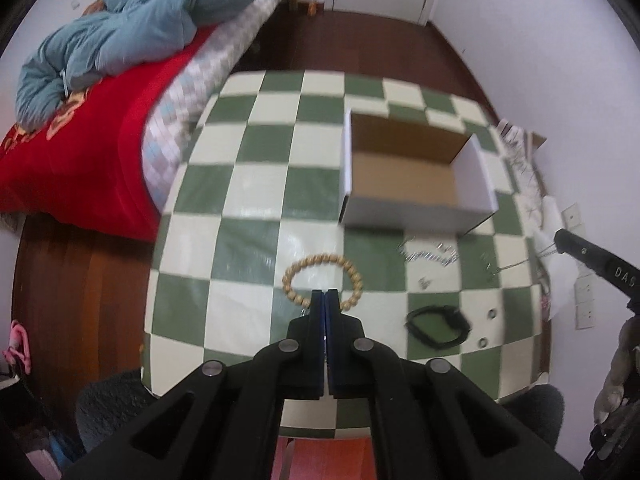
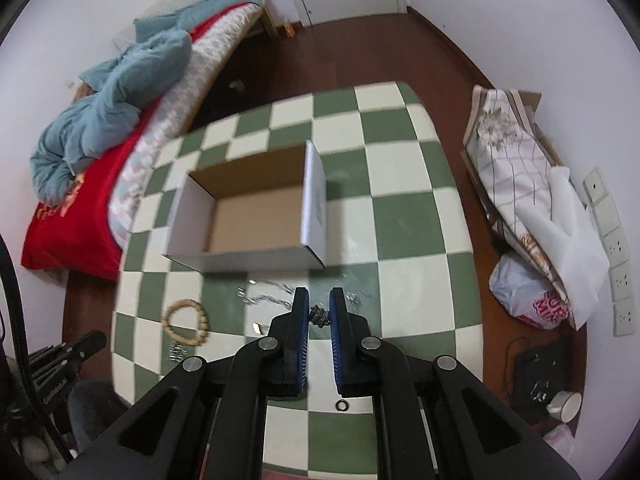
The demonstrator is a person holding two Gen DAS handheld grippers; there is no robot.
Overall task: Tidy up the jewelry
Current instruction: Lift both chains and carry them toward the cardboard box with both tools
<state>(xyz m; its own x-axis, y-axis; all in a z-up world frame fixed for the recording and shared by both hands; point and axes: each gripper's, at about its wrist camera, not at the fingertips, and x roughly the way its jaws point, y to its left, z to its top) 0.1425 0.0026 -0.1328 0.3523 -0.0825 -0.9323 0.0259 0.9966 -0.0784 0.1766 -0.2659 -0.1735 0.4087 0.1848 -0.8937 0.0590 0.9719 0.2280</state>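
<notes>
Left wrist view: the left hand-held gripper (image 1: 325,294) has its pads pressed together, and whether they pinch the near arc of the wooden bead bracelet (image 1: 322,280) lying just ahead of them cannot be told. Right of it on the checked bench (image 1: 248,184) lie a black bracelet (image 1: 438,326), two small rings (image 1: 491,313) and a silver chain (image 1: 428,255); the open cardboard box (image 1: 416,176) sits beyond, ahead and to the right, with nothing in it. In the right wrist view, the right hand-held gripper (image 2: 319,300) stands apart around a small dark trinket (image 2: 319,316), not yet clamped. The collecting step looks barely begun. Next, each piece likely needs a firm pinch, a lift, then release over the box.
</notes>
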